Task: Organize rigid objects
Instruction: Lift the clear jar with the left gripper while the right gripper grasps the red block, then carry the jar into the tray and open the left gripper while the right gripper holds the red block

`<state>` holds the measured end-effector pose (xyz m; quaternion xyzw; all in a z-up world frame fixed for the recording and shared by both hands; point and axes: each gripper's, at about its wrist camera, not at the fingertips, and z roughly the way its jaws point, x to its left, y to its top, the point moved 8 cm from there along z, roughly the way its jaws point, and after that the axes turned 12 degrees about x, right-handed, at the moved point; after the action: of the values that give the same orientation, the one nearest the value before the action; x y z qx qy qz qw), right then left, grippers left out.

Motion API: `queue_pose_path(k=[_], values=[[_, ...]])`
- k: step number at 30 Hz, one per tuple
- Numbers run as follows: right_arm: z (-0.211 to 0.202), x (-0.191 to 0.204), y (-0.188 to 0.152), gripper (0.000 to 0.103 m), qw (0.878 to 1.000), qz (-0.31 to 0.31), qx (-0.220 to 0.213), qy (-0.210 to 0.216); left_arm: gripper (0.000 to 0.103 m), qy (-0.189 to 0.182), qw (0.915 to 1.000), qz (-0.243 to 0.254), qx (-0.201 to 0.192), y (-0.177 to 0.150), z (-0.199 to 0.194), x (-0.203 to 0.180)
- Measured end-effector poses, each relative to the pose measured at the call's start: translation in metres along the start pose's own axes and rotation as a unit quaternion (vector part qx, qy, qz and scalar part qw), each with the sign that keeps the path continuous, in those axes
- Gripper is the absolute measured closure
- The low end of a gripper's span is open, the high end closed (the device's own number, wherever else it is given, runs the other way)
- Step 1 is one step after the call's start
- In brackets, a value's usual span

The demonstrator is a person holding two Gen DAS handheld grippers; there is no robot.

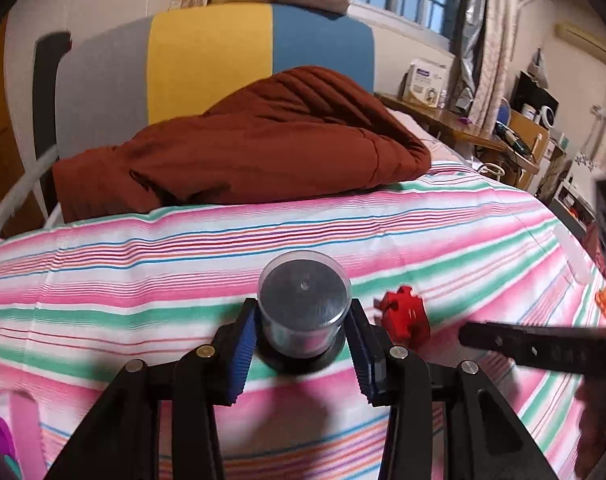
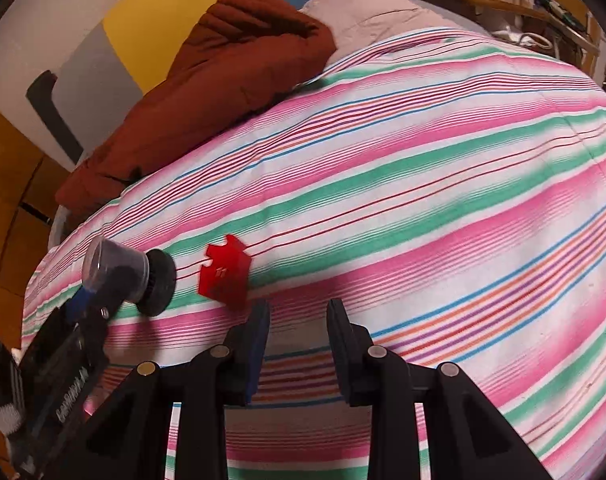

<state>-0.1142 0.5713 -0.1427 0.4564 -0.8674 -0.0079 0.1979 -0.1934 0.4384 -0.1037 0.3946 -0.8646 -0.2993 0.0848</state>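
A small clear plastic tub [image 1: 305,308] with a dark inside and a round black base stands on the striped bedsheet [image 1: 143,280]. My left gripper [image 1: 303,320] is shut on it, a blue pad pressing each side. Just right of the tub a red puzzle piece [image 1: 405,316] lies on the sheet. The right wrist view shows the same tub [image 2: 119,272] held by the left gripper [image 2: 83,308], with the red puzzle piece [image 2: 225,276] just beyond the left fingertip of my right gripper [image 2: 299,316]. The right gripper stands open with only sheet [image 2: 423,200] between its fingers.
A rust-brown padded jacket [image 1: 243,148] lies bunched at the far side of the bed. A pink box [image 1: 23,428] sits at the lower left. A clear plastic item [image 1: 571,252] and something orange [image 1: 605,300] lie at the bed's right edge. A cluttered desk [image 1: 515,136] stands beyond.
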Motion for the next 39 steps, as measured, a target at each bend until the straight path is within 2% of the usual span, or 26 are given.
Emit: queue_pose_path(k=[4, 8, 12, 14, 16, 20, 21, 25, 36, 39], values=[[0.008, 0.018, 0.001, 0.073, 1.000, -0.015, 0.005, 0.020, 0.060, 0.007, 0.9997, -0.002, -0.024, -0.016, -0.017, 0.004], [0.013, 0.039, 0.010, 0.069, 0.999, -0.039, -0.012, 0.027, 0.060, 0.008, 0.9981, -0.039, -0.046, -0.027, -0.029, 0.019], [0.027, 0.051, 0.022, 0.065, 0.998, -0.062, -0.021, -0.004, 0.060, 0.004, 0.9966, -0.066, -0.049, -0.030, -0.029, 0.029], [0.032, 0.054, 0.025, 0.065, 0.998, -0.066, -0.023, -0.001, 0.060, -0.001, 0.9965, -0.065, -0.053, -0.031, -0.030, 0.029], [0.035, 0.058, 0.027, 0.065, 0.996, -0.080, -0.030, -0.016, 0.060, -0.001, 0.9968, -0.060, -0.053, -0.032, -0.030, 0.026], [0.038, 0.063, 0.025, 0.072, 0.991, -0.116, -0.035, -0.057, 0.060, 0.008, 0.9971, -0.049, -0.058, -0.032, -0.033, 0.021], [0.037, 0.063, 0.025, 0.079, 0.991, -0.115, -0.033, -0.055, 0.060, 0.013, 0.9972, -0.046, -0.058, -0.033, -0.035, 0.020], [0.036, 0.056, 0.025, 0.088, 0.995, -0.095, -0.016, -0.035, 0.060, 0.022, 0.9979, -0.034, -0.051, -0.043, -0.046, 0.018], [0.034, 0.044, 0.018, 0.089, 0.999, -0.044, 0.010, 0.025, 0.060, -0.012, 0.9962, -0.082, -0.026, -0.097, -0.086, 0.028], [0.034, 0.045, 0.015, 0.089, 0.999, -0.043, 0.012, 0.021, 0.060, -0.015, 0.9958, -0.086, -0.026, -0.112, -0.100, 0.029]])
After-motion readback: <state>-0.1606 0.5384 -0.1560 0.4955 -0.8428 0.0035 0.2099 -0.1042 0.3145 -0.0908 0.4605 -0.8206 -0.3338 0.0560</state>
